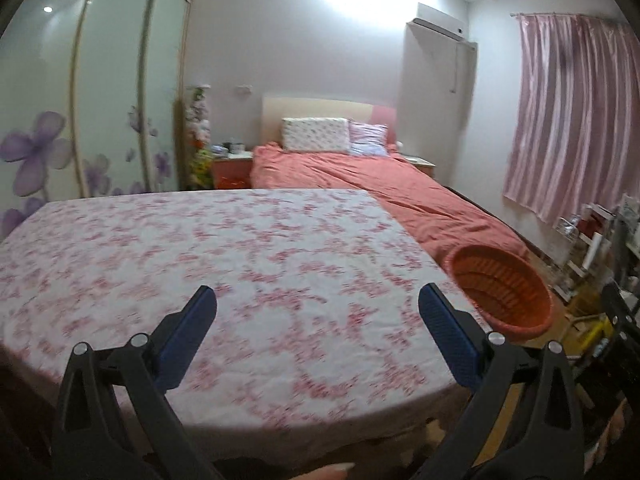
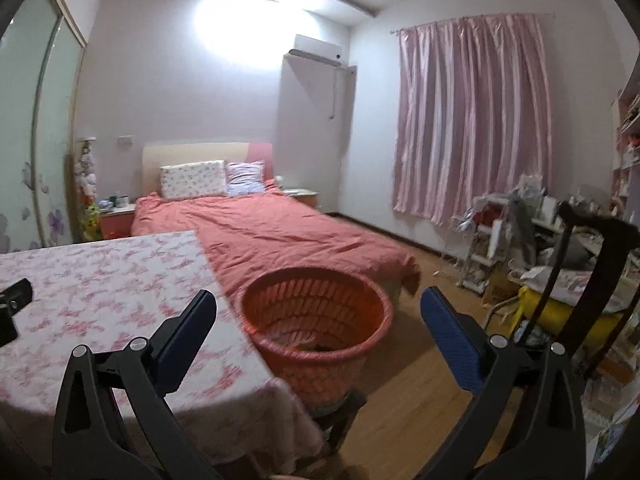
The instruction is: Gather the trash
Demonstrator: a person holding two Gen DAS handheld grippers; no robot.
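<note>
Two handheld grippers hang above a desk (image 1: pixel 240 248) draped in a pink-flowered cloth, both with jaws spread wide and nothing between them. The left gripper (image 1: pixel 318 300) faces bare cloth; no trash shows on it. The right gripper (image 2: pixel 318 304) looks toward an orange slatted basket (image 2: pixel 316 320) standing on the wood floor, just beside the desk corner, with dark scraps lying at its bottom. The basket sits near the desk edge, so a careless sweep by either hand might tip it and spill what is collected. Any trash left elsewhere is out of view.
</note>
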